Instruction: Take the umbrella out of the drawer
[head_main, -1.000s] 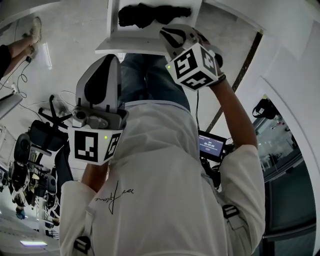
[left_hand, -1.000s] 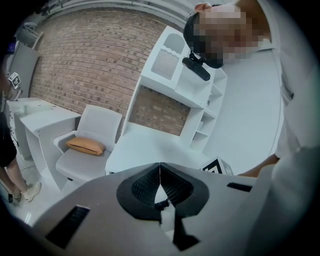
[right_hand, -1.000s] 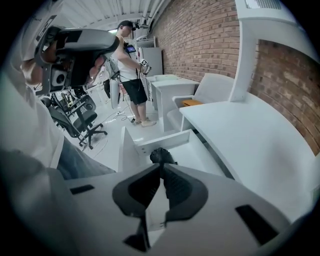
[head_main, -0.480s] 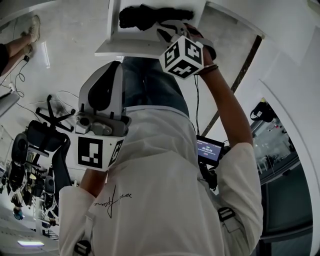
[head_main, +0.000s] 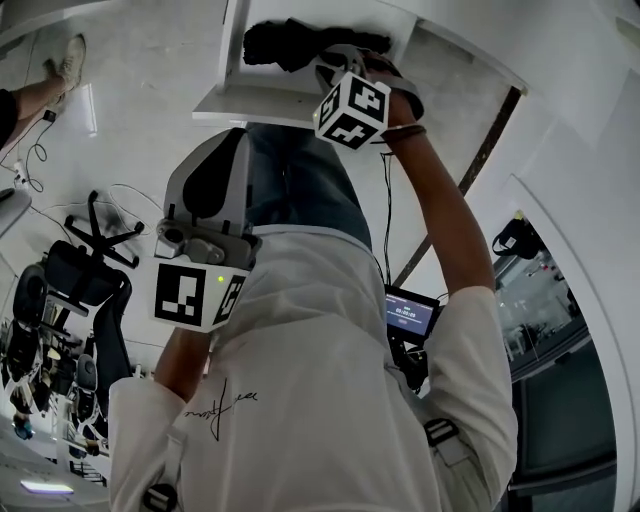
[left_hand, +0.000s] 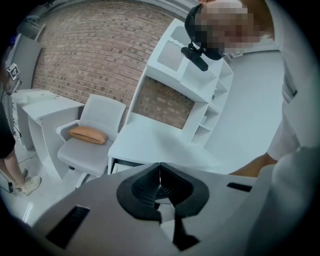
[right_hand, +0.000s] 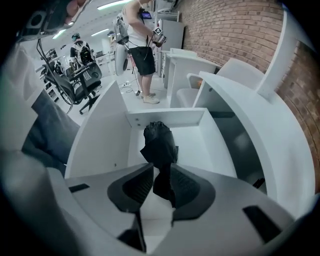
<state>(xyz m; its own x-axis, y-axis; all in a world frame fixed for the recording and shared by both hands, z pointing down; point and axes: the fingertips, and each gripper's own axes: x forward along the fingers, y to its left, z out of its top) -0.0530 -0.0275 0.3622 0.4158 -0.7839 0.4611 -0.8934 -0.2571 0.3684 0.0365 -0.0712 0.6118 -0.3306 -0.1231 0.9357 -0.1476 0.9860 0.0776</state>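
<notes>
A black folded umbrella lies in the open white drawer at the top of the head view. My right gripper reaches steeply down into the drawer. In the right gripper view the umbrella runs from the drawer floor up between the right gripper's pads. Its jaws have just been opening and a gap shows beside the fabric. My left gripper hangs back in front of the person's body, short of the drawer. The left gripper is shut with nothing in it.
Black office chairs and cables crowd the floor at left, beside another person's legs. A small screen hangs at the waist. A white desk and a white chair with an orange cushion stand ahead. A person stands beyond the drawer.
My right gripper has sunk toward the drawer, rolled, and now reaches over the umbrella. The left gripper has dropped slightly and stays shut.
</notes>
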